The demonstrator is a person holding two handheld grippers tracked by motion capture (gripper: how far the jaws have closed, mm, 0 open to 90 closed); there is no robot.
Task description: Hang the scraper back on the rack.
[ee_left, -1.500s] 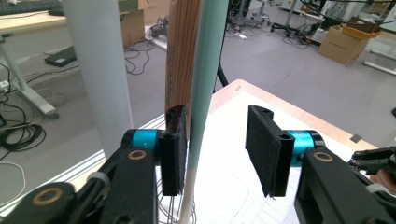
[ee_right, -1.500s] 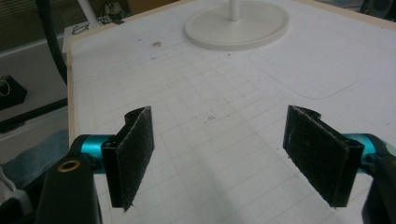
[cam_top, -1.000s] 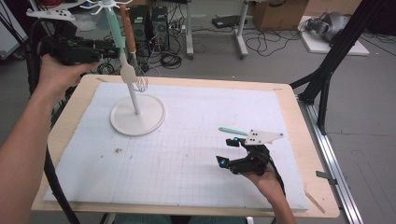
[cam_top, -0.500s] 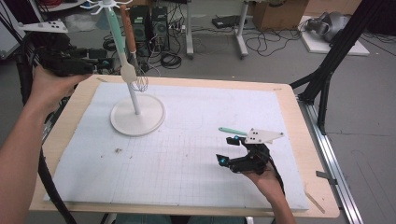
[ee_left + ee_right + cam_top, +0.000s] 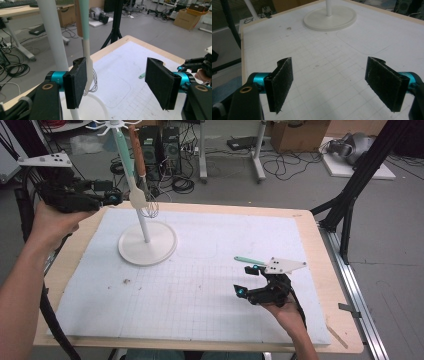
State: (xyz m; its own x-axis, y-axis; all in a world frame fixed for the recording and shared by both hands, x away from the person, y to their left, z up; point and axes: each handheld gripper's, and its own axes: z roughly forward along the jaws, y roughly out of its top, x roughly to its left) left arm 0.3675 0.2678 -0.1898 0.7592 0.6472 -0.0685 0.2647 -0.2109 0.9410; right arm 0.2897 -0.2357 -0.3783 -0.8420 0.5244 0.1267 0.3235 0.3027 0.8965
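Note:
A white stand (image 5: pixel 144 222) with a round base (image 5: pixel 127 254) rises at the table's back left. From its top hang a teal-handled white spatula (image 5: pixel 135 195) and a wooden-handled whisk (image 5: pixel 149 207). My left gripper (image 5: pixel 111 191) is held level just left of them; its jaws have just been opening and nothing is pressed between them. In the left gripper view (image 5: pixel 117 85) the spatula blade (image 5: pixel 88 62) hangs just past the left pad (image 5: pixel 75 87). My right gripper (image 5: pixel 245 280) rests open near the front right, beside a teal-handled utensil (image 5: pixel 247 260) lying on the mat.
A white gridded mat (image 5: pixel 200 285) covers the wooden table (image 5: pixel 320 250). A small crumb (image 5: pixel 126 281) lies on the mat. Black tripod legs (image 5: pixel 350 195) stand off the right edge. Cables and boxes lie on the floor behind. The stand base (image 5: pixel 329 17) lies ahead of the right jaws.
My left gripper has drawn back a little to the left of the hanging utensils and sunk lower, and its jaws stand wider. The right gripper has stayed put.

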